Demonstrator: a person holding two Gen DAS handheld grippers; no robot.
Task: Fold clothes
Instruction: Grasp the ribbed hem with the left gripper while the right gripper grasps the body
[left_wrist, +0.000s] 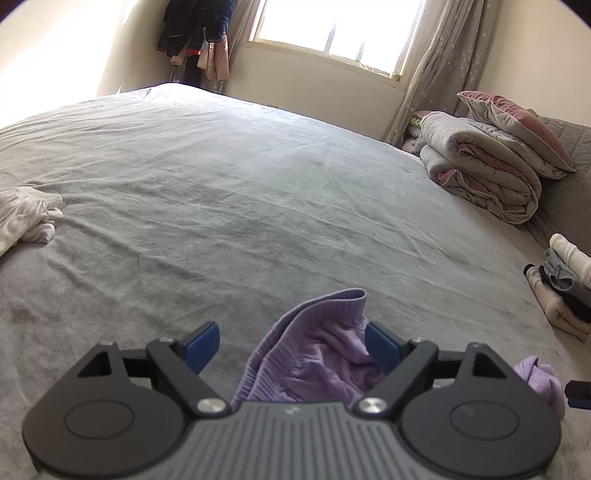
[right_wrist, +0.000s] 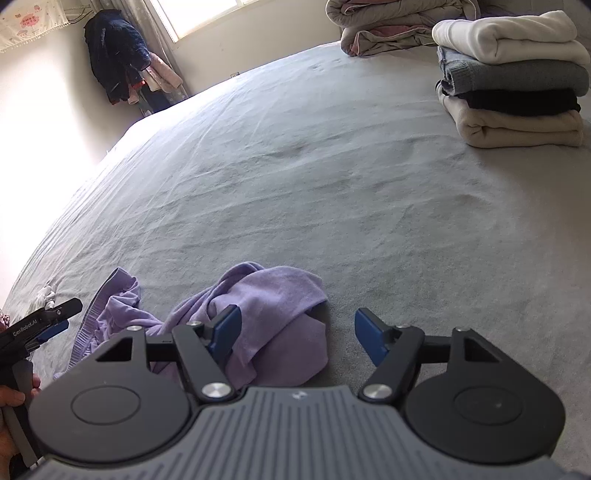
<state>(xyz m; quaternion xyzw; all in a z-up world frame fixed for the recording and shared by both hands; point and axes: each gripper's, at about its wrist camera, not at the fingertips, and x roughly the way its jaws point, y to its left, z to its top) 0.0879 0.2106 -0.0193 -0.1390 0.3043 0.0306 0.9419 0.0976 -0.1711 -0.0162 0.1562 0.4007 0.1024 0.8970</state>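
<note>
Right tongs (right_wrist: 295, 334) gape over crumpled lilac garment (right_wrist: 273, 295) on bed (right_wrist: 332, 203).

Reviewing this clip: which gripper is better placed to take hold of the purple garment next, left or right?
Left, probably. The purple garment has its ribbed hem bunched between the left gripper fingers, though they stand open. The right gripper is open too, with cloth only by its left finger and mostly bare bed between.

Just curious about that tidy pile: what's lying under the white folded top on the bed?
Under the white top sit a grey knit, a black garment, then a beige one on the bed sheet. Anything tucked inside the folds is hidden.
</note>
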